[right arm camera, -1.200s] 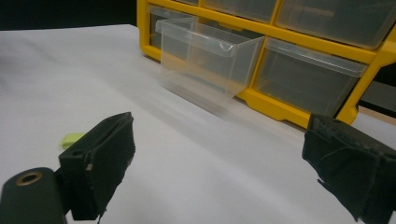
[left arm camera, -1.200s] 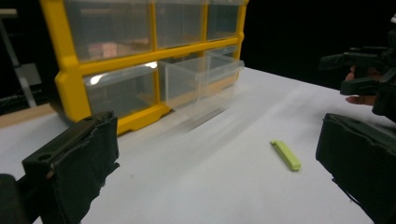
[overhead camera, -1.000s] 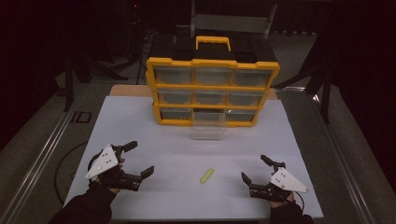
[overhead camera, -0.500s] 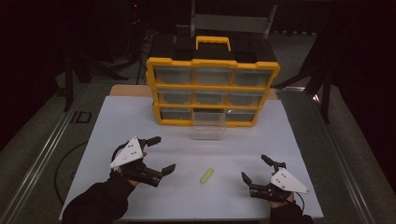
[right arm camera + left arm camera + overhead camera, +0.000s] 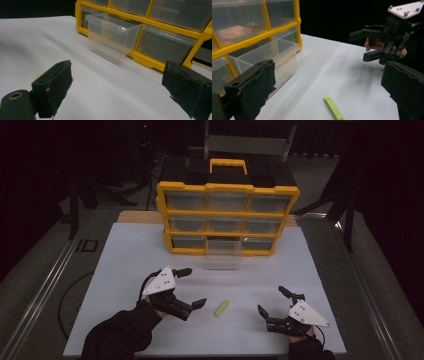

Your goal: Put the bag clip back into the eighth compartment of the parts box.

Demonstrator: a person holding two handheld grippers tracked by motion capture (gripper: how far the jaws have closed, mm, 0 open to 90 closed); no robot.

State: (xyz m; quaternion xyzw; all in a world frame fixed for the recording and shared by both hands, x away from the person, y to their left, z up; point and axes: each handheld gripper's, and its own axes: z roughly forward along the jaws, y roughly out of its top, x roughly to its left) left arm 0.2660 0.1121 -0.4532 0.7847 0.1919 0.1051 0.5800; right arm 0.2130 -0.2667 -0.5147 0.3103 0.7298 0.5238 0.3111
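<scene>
Left gripper [image 5: 189, 287] now nearer green stick [image 5: 221, 308].

On my white table [image 5: 150, 270] stands a yellow organizer with clear drawers [image 5: 228, 217], a yellow handle [image 5: 228, 166] on its black top. Its bottom middle drawer [image 5: 224, 254] is pulled out toward me. A small lime-green stick [image 5: 222, 308] lies flat on the table, well apart from the organizer.

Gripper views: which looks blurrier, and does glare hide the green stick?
Right gripper view: the pulled-out clear drawer smears along its lower edge. Left gripper view: streaky table, but the green stick reads cleanly, without glare. High view: dim, dark surroundings.
</scene>
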